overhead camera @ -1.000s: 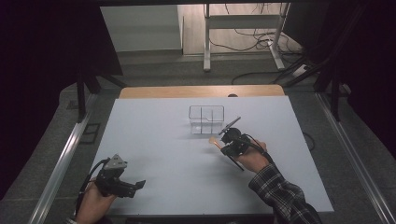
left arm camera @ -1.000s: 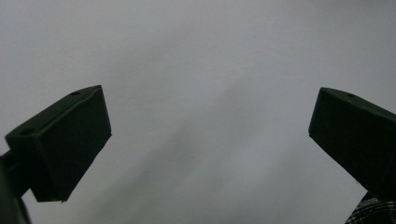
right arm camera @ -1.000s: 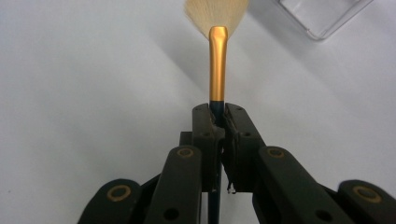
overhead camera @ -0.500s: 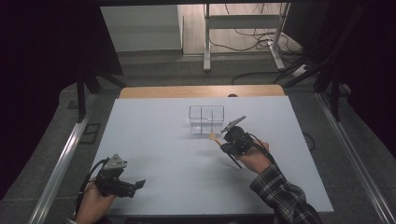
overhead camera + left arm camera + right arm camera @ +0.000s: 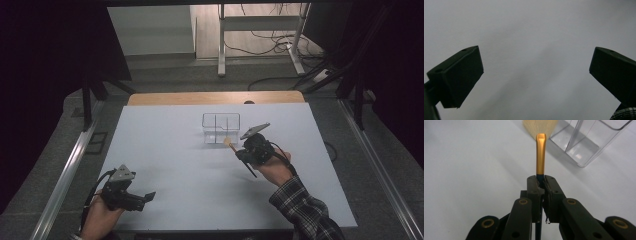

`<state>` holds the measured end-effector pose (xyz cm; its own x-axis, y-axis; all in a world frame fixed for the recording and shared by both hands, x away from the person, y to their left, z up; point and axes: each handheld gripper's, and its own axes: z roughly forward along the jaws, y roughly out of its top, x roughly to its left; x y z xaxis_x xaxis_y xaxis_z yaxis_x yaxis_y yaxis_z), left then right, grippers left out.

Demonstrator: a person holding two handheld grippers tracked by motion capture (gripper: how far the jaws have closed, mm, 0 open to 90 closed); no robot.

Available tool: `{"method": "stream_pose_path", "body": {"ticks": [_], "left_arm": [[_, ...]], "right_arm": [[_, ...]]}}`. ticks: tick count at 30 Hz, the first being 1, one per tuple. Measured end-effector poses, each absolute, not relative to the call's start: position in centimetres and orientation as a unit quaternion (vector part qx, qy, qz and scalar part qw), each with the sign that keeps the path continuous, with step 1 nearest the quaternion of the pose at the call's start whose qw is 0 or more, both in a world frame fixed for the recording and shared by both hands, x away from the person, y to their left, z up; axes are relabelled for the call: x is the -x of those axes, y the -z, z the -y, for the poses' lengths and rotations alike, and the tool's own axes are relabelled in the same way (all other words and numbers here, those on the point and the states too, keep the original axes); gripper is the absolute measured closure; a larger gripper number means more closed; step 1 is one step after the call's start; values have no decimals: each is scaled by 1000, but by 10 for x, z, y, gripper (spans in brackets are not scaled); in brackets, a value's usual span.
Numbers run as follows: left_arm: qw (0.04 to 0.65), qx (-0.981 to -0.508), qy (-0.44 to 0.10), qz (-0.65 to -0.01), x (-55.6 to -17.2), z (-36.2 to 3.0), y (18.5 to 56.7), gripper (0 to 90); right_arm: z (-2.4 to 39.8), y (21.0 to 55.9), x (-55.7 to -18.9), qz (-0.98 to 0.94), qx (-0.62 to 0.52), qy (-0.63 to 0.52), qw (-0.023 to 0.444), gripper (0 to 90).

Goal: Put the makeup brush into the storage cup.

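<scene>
A brush [image 5: 540,155] with a gold ferrule, pale bristles and a dark handle is clamped in my right gripper [image 5: 540,180], which is shut on the handle just below the ferrule. In the high view the brush [image 5: 229,143] points its bristles at the near right corner of a clear plastic divided box [image 5: 221,127], with the right gripper [image 5: 241,151] just behind it. The box [image 5: 586,140] stands close to the bristles, at the upper right of the right gripper view. My left gripper [image 5: 147,196] rests low at the table's front left, open with nothing between its jaws [image 5: 536,77].
The white tabletop [image 5: 170,150] stretches between the two hands. A wooden strip [image 5: 215,98] borders the far edge. Beyond the table are a metal stand [image 5: 260,30] and cables on the floor.
The right hand has edged the brush slightly closer to the clear box. The left hand has not moved.
</scene>
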<state>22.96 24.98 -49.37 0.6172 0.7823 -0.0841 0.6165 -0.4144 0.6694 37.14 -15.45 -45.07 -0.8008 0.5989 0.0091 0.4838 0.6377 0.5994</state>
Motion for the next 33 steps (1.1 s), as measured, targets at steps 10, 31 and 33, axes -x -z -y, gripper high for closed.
{"method": "stream_pose_path", "body": {"ticks": [10, 31, 33], "left_arm": [[371, -823, -122, -412, -228, -252, 490, 0], [402, -814, -135, -397, -224, -253, 485, 0], [402, -814, -135, -396, -224, -252, 485, 0]], "right_arm": [[159, 444, -371, -887, -302, -333, 105, 839], [167, 428, -369, -843, -314, -418, 128, 839], [168, 426, -369, -839, -314, -425, 133, 839]]}}
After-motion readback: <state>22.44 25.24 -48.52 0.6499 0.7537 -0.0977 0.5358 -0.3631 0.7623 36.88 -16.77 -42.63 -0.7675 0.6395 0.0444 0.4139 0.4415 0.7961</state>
